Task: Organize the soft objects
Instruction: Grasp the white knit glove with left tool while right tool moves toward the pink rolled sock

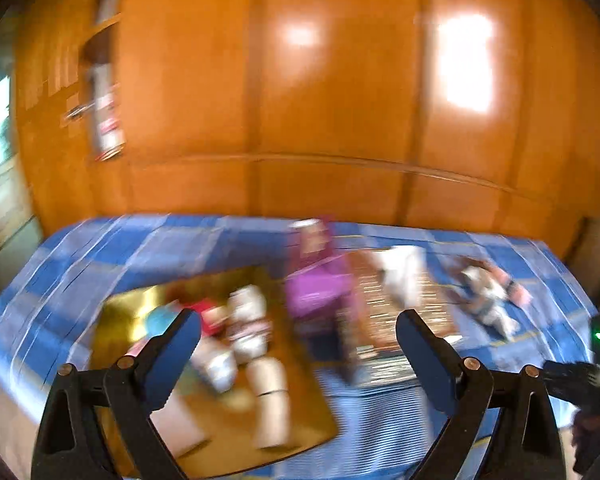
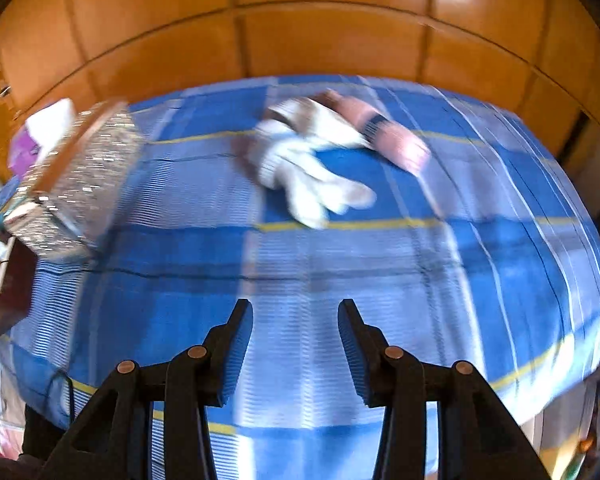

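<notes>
Lying limp on the checked blue bedsheet [image 2: 340,264], fuzzy white gloves [image 2: 300,160]; both jaws open, empty.

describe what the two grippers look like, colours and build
Both look alike. The left gripper and right gripper each have black plastic arms with cut-out slots, copper-coloured round pins at the joints, and two flat fingers faced with dark blue ribbed pads. No cables or sleeves show clearly.
</notes>
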Demonstrator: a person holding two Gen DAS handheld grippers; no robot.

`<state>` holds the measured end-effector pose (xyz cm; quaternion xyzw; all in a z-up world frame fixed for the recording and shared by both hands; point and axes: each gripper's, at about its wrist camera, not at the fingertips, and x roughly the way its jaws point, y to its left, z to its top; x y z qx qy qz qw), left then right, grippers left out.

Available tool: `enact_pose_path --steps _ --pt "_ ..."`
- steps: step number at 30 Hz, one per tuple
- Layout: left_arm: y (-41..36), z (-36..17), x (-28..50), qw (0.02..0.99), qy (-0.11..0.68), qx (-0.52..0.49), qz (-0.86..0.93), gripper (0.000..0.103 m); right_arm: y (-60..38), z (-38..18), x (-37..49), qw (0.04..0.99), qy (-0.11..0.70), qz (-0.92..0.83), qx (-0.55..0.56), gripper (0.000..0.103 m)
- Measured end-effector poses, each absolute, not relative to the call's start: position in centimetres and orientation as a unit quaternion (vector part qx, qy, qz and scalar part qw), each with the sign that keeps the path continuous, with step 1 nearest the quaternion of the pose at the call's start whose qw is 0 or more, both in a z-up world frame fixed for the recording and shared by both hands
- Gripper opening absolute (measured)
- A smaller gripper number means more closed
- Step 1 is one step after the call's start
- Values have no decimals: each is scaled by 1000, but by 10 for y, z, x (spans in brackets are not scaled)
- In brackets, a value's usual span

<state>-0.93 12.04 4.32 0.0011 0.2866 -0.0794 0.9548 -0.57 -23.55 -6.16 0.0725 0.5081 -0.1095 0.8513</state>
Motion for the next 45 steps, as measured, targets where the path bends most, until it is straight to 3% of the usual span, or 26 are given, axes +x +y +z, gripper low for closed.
enact_pose_path --steps 7,9,12,25,30,34,35,36,39,45 --pt "-7 53 12 919 309 60 -237 94 -276 -67 -28 851 493 -140 118 44" --pt "-47 44 19 894 342 66 -284 75 -283 -64 -33 852 485 -149 131 44" --pt "-96 23 31 864 389 72 -312 62 -290 -65 -33 850 484 -151 146 44" --pt "-199 -78 119 806 524 30 -274 62 -300 -64 -36 853 471 -153 166 44" --pt "-228 -96 145 809 532 0 -248 79 -301 -66 -36 853 469 -153 169 44" --pt "-244 -113 161 820 532 18 -210 84 -306 -69 -36 849 472 -153 184 44" --pt "-245 -118 164 821 533 20 -206 80 -306 -70 -36 848 473 -154 184 45" --pt "-244 -122 165 820 533 27 -206 67 -307 -70 -37 848 472 -154 186 44" --pt "-236 -119 157 824 514 53 -233 48 -309 -73 -38 845 473 -152 196 45" --pt "-202 -107 120 816 498 64 -288 44 -307 -78 -36 842 480 -150 196 45"
